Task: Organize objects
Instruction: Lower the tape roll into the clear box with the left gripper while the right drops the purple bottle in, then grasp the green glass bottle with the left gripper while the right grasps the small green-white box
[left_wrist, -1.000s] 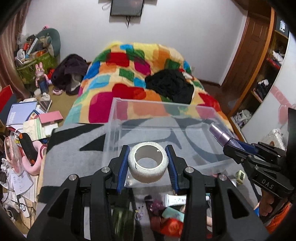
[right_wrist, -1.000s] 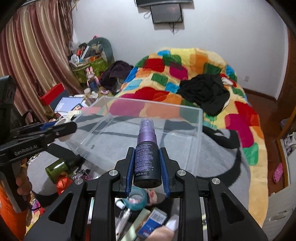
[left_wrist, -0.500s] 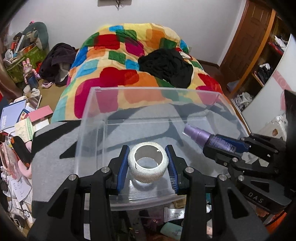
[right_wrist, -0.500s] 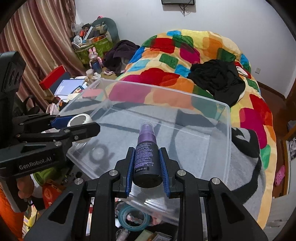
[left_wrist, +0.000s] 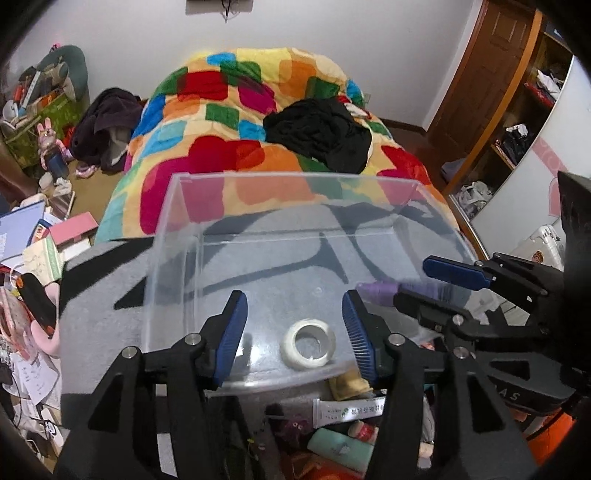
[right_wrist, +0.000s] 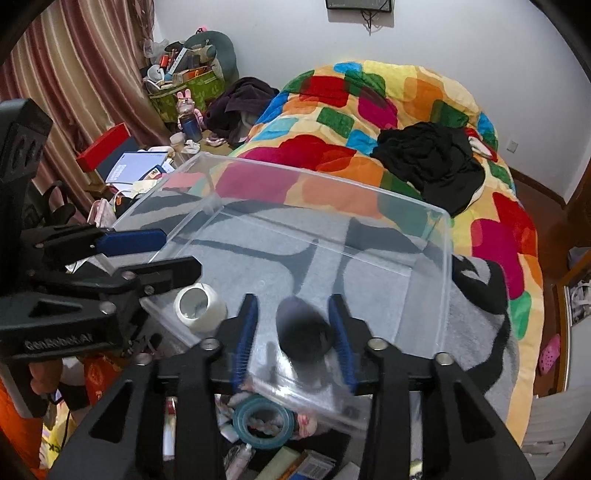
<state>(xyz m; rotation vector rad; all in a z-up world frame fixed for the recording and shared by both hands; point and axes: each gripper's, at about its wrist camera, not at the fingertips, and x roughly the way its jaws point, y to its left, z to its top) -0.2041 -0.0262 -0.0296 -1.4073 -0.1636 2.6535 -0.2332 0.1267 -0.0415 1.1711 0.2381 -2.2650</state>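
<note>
Both tools are over the clear rectangular plastic bin (left_wrist: 177, 229) on the grey-and-black blanket (left_wrist: 99, 314), and you're in the release step.

Left tool (left_wrist: 293, 330): jaws opening, now at mid width. The white roll of tape (left_wrist: 308, 344) sits between them but clear of both blue pads, lying on the bin floor near the 6 o'clock wall. No grip left on it.

Right tool (right_wrist: 293, 332): jaws also opening, approx mid width. The dark spray bottle w/ purple cap (right_wrist: 304, 332) is blurred between the pads and looks to be dropping free; can't tell if it has landed. In the left view its purple cap (left_wrist: 376, 291) shows at 3 o'clock of the tape.

To finish well:
- Let both jaws open fully before lifting, so no pad drags an item back out.
- Lift straight up & back toward 6 o'clock, keeping fingertips clear of the near wall; a light bin like this probably shifts if clipped.
- Keep the tools apart as you withdraw; they sit close, right tool at 3 o'clock of the left.
- Bottle may roll toward the tape; let it settle before the next pick from the clutter below at 6 o'clock.
</note>
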